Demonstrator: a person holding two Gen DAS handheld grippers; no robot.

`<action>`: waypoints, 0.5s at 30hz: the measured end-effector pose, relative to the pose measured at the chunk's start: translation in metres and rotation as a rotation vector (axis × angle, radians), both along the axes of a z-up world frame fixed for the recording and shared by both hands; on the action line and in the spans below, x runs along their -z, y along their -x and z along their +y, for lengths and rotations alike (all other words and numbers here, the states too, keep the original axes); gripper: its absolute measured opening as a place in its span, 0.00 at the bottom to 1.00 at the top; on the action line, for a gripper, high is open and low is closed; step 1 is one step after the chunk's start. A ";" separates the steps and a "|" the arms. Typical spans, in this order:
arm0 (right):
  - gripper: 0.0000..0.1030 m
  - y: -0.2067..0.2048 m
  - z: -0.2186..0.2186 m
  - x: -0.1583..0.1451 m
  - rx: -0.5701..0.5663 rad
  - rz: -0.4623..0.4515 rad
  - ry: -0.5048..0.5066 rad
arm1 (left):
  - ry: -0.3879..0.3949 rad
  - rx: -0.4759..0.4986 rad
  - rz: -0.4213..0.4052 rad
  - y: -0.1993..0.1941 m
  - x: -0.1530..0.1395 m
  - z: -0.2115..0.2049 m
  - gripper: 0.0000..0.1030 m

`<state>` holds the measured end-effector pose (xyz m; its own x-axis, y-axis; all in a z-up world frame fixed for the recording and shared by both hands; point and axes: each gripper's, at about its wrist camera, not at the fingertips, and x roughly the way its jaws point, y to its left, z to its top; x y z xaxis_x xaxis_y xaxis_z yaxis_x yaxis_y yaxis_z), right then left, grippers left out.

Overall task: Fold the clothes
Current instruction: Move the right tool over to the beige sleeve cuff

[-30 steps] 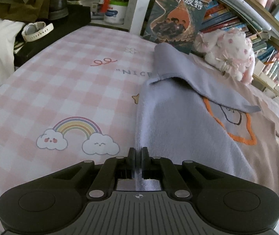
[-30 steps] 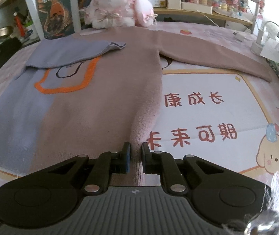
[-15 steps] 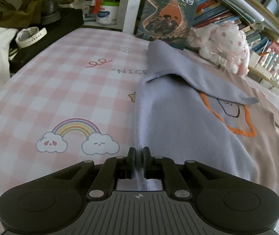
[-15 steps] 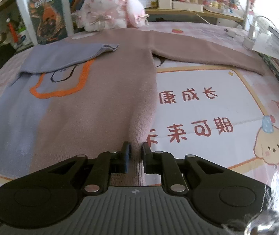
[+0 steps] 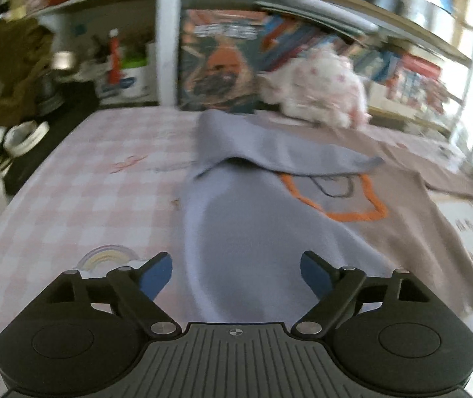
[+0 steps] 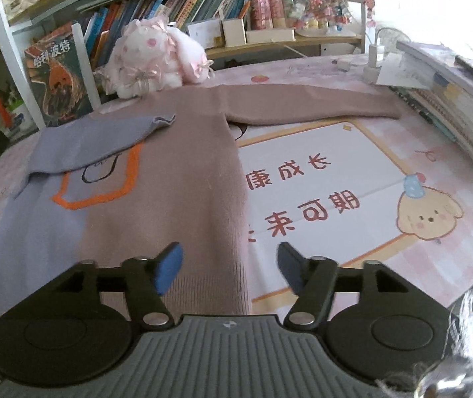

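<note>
Lilac-brown sweater (image 6: 156, 199) flat, hem twd cams; left tool (image 5: 236, 273), right tool (image 6: 229, 267) opening, gripping nothing.

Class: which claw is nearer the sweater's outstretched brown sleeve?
Right. The right claw sits at the hem below the brown sleeve; the left claw sits at the lilac side.

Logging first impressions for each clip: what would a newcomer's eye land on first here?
The two-tone sweater, lilac and dusty pink with an orange outline, lies spread on the cartoon-print cloth; its lilac sleeve is folded across the chest, the pink sleeve stretched out. Behind it sits a pink plush toy before crowded bookshelves.
</note>
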<state>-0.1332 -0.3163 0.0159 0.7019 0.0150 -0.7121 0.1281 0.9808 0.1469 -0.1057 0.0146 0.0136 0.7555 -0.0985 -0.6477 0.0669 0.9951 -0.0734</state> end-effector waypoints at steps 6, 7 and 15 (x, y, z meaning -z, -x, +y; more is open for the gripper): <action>0.77 0.018 -0.012 0.000 0.044 0.021 0.034 | -0.005 0.071 0.022 0.004 0.009 -0.027 0.89; 0.77 0.019 -0.017 0.002 0.063 0.028 0.028 | -0.012 0.079 0.028 0.004 0.010 -0.031 0.89; 0.77 0.001 -0.059 0.006 0.147 0.021 -0.016 | -0.025 -0.004 0.039 0.001 0.012 -0.039 0.91</action>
<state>-0.1345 -0.3752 0.0102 0.6823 -0.0756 -0.7271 0.2735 0.9488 0.1580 -0.1067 -0.0249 0.0020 0.7299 -0.0789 -0.6790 0.0608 0.9969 -0.0506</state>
